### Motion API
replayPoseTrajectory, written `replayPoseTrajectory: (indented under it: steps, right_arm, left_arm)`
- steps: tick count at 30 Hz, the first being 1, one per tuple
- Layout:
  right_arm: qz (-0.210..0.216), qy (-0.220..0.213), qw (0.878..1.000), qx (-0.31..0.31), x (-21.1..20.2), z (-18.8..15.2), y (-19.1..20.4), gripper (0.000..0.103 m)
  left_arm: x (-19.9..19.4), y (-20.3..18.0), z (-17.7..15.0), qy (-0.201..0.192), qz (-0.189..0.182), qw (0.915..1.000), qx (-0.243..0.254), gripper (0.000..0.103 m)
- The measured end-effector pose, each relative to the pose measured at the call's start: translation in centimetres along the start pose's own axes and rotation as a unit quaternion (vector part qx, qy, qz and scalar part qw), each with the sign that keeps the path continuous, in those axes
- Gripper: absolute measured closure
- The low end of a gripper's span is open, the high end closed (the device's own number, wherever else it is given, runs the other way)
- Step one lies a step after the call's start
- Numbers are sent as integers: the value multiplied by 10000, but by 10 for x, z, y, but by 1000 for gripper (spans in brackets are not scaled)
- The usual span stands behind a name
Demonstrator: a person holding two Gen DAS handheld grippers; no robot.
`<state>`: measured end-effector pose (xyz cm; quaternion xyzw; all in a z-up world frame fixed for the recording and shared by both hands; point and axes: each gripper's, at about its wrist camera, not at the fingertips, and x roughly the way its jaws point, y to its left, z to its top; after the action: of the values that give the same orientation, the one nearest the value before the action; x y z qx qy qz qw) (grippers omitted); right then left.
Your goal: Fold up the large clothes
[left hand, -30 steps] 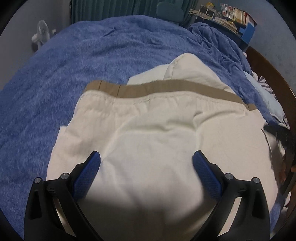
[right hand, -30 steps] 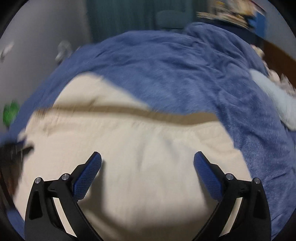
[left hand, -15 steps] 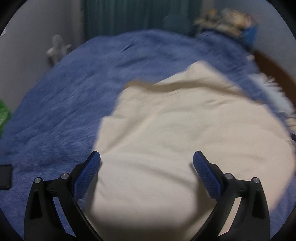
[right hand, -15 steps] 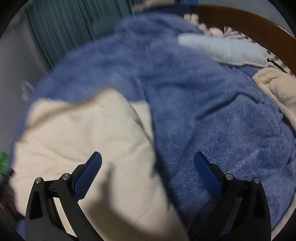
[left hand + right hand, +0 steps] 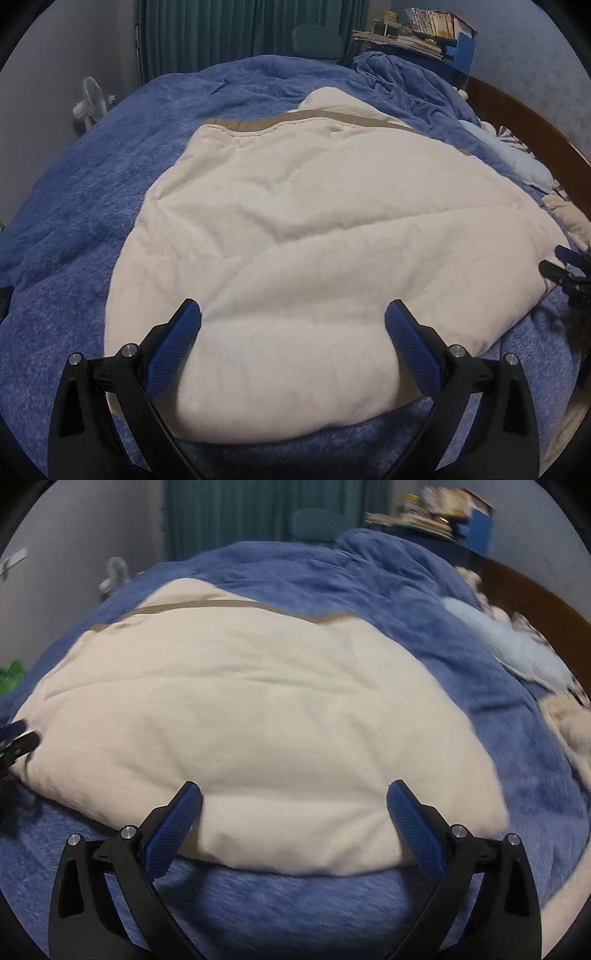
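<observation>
Cream folded garment (image 5: 325, 258) lies on the bed's blue blanket (image 5: 74, 221), both grippers spread wide and empty: left gripper (image 5: 293, 321), right gripper (image 5: 294, 801). Only the right wrist view shows something green (image 5: 11, 675); shelved books (image 5: 432, 26) bear no legible writing.

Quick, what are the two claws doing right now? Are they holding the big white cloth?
Left claw: open, holding nothing, above the white cloth.
Right claw: open, holding nothing.

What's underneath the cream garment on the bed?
The cream garment lies on a blue fleece blanket. Its tan band peeks out at the far edge; anything else beneath is covered.
</observation>
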<state>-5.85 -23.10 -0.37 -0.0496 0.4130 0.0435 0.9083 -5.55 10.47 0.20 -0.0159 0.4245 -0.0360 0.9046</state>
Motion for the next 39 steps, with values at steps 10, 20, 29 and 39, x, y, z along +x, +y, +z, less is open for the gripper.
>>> replayPoseTrajectory:
  steps: [10,20,29,39]
  right_arm:
    - [-205,225,9782,2056,3,-16,-92,7]
    - [48,-928,9945,479,-55,-29,-8,7]
    - [77,-764,9968,-241,-72,-73,54,7]
    - [-173,-798,9966,-143,-65,-80,63,7]
  left_arm:
    - [-13,12,-12,-5,143,9996,-238,7]
    - [-50,-4,-34,-461,137,9981,-372,7]
    - [-70,-39,-67,-529,359,9979,-63,7]
    - [-66,-69,-80,-456,473,9962,575,7]
